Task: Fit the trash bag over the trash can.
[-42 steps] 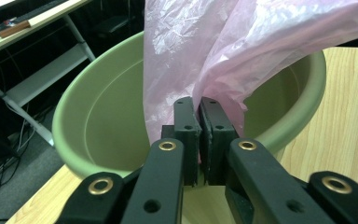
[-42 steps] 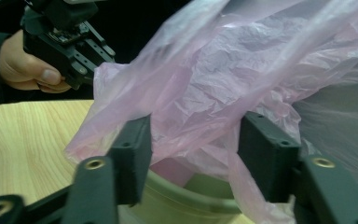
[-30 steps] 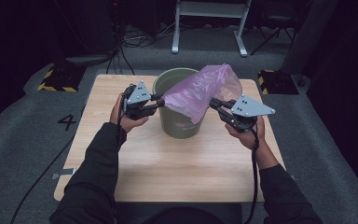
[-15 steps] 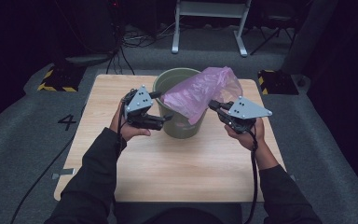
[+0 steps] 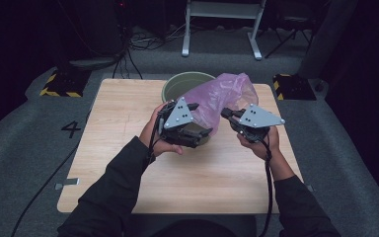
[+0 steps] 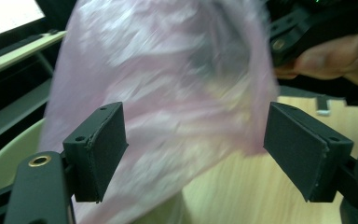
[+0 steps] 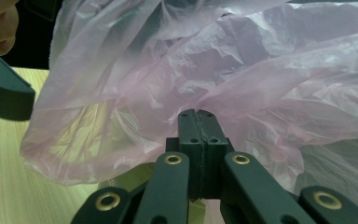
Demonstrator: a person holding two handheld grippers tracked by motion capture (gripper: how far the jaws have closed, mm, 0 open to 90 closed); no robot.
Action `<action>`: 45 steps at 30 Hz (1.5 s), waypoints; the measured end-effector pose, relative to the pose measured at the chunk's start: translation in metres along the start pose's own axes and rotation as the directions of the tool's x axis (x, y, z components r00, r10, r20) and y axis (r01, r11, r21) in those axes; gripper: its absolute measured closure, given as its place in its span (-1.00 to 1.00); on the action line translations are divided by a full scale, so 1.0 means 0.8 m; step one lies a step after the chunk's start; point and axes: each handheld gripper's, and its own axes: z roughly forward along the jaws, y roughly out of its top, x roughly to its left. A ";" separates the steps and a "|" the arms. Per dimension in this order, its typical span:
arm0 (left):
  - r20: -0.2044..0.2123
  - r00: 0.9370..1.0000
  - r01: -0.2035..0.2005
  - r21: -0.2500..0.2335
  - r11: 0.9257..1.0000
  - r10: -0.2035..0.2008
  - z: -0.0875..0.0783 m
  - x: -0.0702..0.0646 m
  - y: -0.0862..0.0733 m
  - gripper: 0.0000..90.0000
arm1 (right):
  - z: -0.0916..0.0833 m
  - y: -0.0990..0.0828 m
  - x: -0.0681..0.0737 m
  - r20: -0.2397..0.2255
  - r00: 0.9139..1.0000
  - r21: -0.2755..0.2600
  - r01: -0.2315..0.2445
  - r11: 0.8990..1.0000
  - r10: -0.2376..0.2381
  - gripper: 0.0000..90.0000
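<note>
A pink see-through plastic bag (image 5: 217, 96) hangs over a green bucket (image 5: 177, 81) at the far middle of the wooden table (image 5: 128, 163). My right gripper (image 5: 225, 113) is shut on the bag's edge, and the pads (image 7: 198, 114) pinch the film (image 7: 242, 70). My left gripper (image 5: 200, 132) is in front of the bucket's near side. Its jaws have just been opening and stand wide (image 6: 193, 140). The bag (image 6: 177, 84) lies between and beyond the pads (image 6: 98, 149), untouched. The bucket's rim (image 6: 9, 158) shows at lower left.
Beyond the table are a metal stand (image 5: 222, 29), cables (image 5: 128, 49) and two yellow-and-black striped blocks (image 5: 61, 84) on grey carpet. The near half of the tabletop is bare wood. The right hand and gripper (image 6: 307, 32) appear past the bag.
My left gripper has let go of the bag's left end, opened, and moved from the bucket's left rim to its near side. The bag has slumped to the right. The right gripper has stayed put.
</note>
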 end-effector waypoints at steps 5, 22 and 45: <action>-0.026 0.999 -0.028 0.012 1.000 0.028 0.013 -0.008 0.011 -0.27 | 0.000 0.000 0.002 0.004 1.000 0.010 0.015 1.000 -0.015 1.00; -0.091 0.995 -0.039 -0.037 0.999 0.036 -0.013 0.026 -0.009 0.98 | -0.018 -0.015 0.007 -0.006 1.000 0.015 -0.007 1.000 0.007 0.64; -0.046 0.997 -0.058 -0.044 0.997 0.056 -0.020 0.027 -0.028 0.99 | 0.000 0.018 -0.015 0.082 0.980 -0.042 -0.179 0.983 0.182 0.41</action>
